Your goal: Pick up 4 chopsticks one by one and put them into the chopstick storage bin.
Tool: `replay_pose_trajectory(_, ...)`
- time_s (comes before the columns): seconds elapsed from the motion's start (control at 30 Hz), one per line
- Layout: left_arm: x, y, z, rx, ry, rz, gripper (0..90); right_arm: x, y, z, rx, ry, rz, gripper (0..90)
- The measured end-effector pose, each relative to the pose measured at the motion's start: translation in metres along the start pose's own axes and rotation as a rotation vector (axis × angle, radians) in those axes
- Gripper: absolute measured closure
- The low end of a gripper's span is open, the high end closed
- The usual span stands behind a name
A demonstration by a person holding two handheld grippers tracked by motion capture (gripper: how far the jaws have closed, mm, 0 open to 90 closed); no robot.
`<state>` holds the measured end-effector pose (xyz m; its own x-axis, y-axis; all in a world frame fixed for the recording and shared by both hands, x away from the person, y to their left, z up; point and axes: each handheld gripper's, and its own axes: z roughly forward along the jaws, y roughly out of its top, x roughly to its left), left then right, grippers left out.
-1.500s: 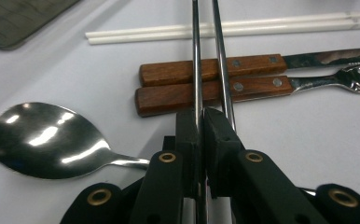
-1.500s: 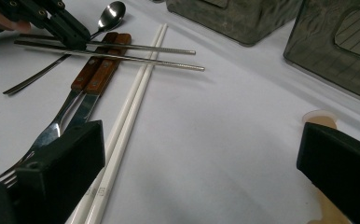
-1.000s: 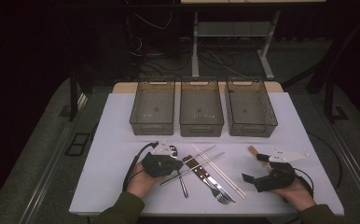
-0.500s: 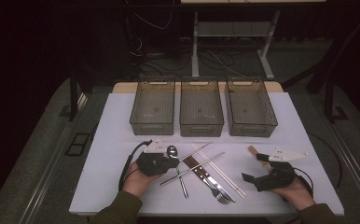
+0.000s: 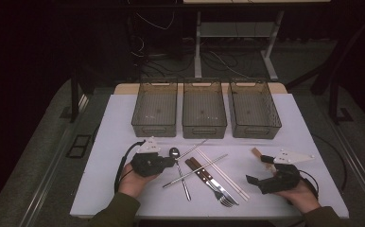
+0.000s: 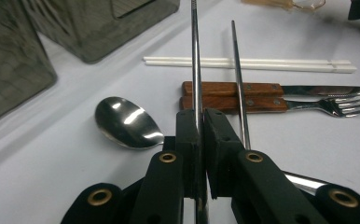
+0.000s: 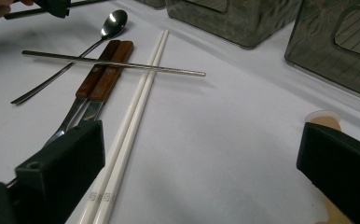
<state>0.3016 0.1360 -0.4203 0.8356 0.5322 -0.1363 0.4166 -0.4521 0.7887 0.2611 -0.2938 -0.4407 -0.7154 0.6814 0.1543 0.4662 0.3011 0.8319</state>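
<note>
My left gripper [image 5: 170, 161] [image 6: 200, 126] is shut on one end of a thin metal chopstick [image 5: 193, 149] [image 6: 195, 65] that points away toward the bins. A second metal chopstick [image 5: 213, 162] [image 6: 238, 88] [image 7: 113, 63] lies across the wood-handled knife and fork [image 5: 204, 173] [image 6: 229, 95] [image 7: 104, 70]. A steel spoon [image 5: 174, 152] [image 6: 128, 122] [image 7: 114, 19] rests beside the left gripper. A pair of white chopsticks [image 5: 225, 177] [image 6: 248, 64] [image 7: 136, 112] lies right of the fork. At the table's right my right gripper [image 5: 258, 170] [image 7: 201, 163] stands open, wide, with nothing between its jaws.
Three smoky plastic bins [image 5: 155, 111] [image 5: 204, 113] [image 5: 253, 112] stand in a row at the back of the white table [image 5: 114, 137]. A small wooden piece [image 5: 256, 152] [image 7: 322, 119] lies by the right gripper. Cables trail from both grippers.
My left gripper has drawn a little to the left and up, taking the gripped metal chopstick with it. The right gripper has stayed where it was.
</note>
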Motion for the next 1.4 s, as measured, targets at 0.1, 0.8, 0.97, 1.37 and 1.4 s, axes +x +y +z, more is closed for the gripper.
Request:
replay_pose_trajectory(0.1, 0.002, -0.001, -0.004, -0.010, 0.009, -0.002, 84.3, 0.001, 0.000, 0.000, 0.001, 0.001, -0.005, 1.1)
replay_pose_trajectory(0.8, 0.021, -0.007, -0.028, -0.064, 0.081, -0.054, 84.3, 0.001, 0.000, 0.000, 0.003, 0.002, -0.003, 1.2)
replay_pose_trajectory(0.97, 0.028, -0.007, -0.035, -0.082, 0.105, -0.067, 84.3, 0.001, 0.000, 0.000, 0.001, 0.001, -0.008, 1.2)
replay_pose_trajectory(1.37, 0.048, -0.002, -0.042, -0.121, 0.128, -0.129, 84.2, 0.001, 0.000, 0.000, 0.003, -0.002, -0.006, 1.2)
replay_pose_trajectory(1.4, 0.050, -0.002, -0.041, -0.126, 0.128, -0.133, 84.2, 0.001, 0.000, 0.000, 0.003, -0.002, -0.007, 1.2)
